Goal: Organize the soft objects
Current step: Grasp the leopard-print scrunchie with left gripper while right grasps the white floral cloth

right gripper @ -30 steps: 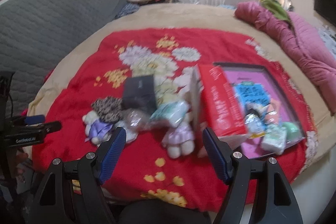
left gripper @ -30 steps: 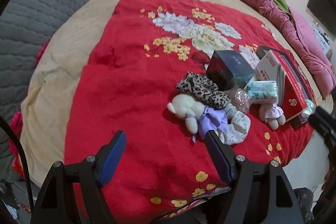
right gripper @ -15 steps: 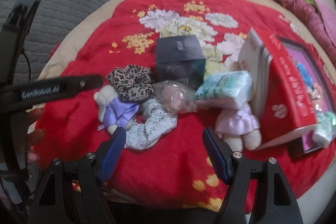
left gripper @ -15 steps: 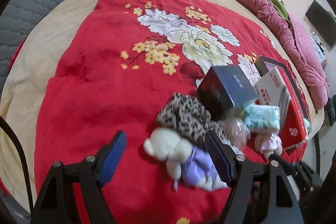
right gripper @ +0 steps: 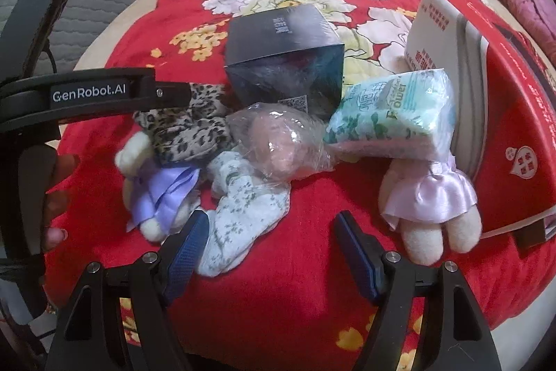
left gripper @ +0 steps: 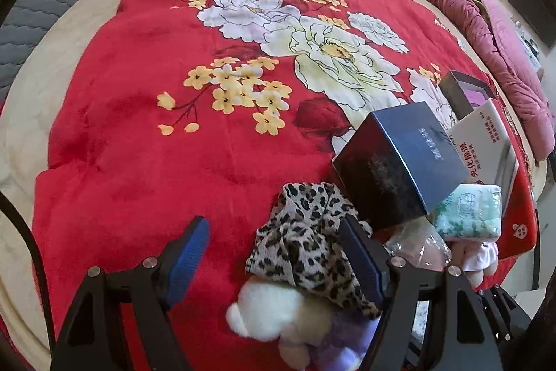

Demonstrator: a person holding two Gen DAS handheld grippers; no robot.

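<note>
A pile of soft things lies on the red flowered blanket (left gripper: 139, 134). A leopard-print scrunchie (left gripper: 305, 246) rests on a cream plush bear in a lilac dress (left gripper: 292, 319). My left gripper (left gripper: 274, 252) is open, low over them, its right finger over the scrunchie. In the right wrist view, the same scrunchie (right gripper: 187, 134), lilac bear (right gripper: 156, 193), a white floral scrunchie (right gripper: 243, 218), a pink item in clear wrap (right gripper: 281, 145), a tissue pack (right gripper: 392, 113) and a pink-dressed bear (right gripper: 431, 204) show. My right gripper (right gripper: 271, 249) is open, beside the white scrunchie.
A dark blue box (left gripper: 399, 162) stands behind the pile, also seen in the right wrist view (right gripper: 285, 54). A red and white box (right gripper: 493, 86) with an open tray lies at the right. A pink quilt (left gripper: 493, 33) lies along the far right. The blanket's left half is bare.
Both grippers have moved forward and down toward the pile. The left gripper now hangs right over the leopard scrunchie and lilac bear. The pile itself has not moved.
</note>
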